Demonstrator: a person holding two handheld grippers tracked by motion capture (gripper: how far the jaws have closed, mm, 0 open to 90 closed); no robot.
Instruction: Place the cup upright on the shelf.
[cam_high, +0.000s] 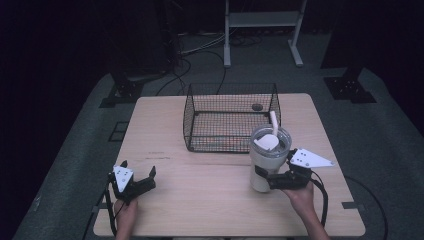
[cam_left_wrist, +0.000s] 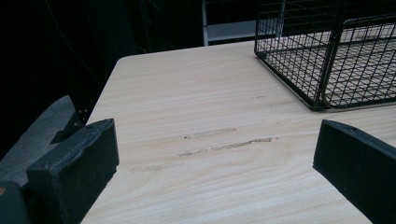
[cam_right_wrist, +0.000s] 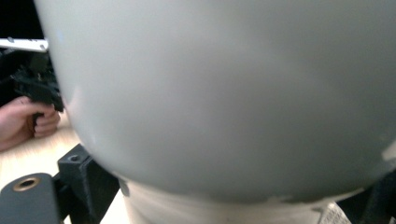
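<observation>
White tumbler (cam_high: 265, 160) between right gripper (cam_high: 264, 176) fingers.

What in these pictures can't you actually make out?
- Right tongs: in the right gripper view the white cup hides their tips, so the grip is unclear.
- Cup contents: the lid covers them in the high view.
- Small dark thing in the wire basket: too small to identify.
- Basket: cut off in the left gripper view.

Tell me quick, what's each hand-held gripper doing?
Left hand-held gripper: open, holding nothing.
Right hand-held gripper: closed on the white tumbler.
</observation>
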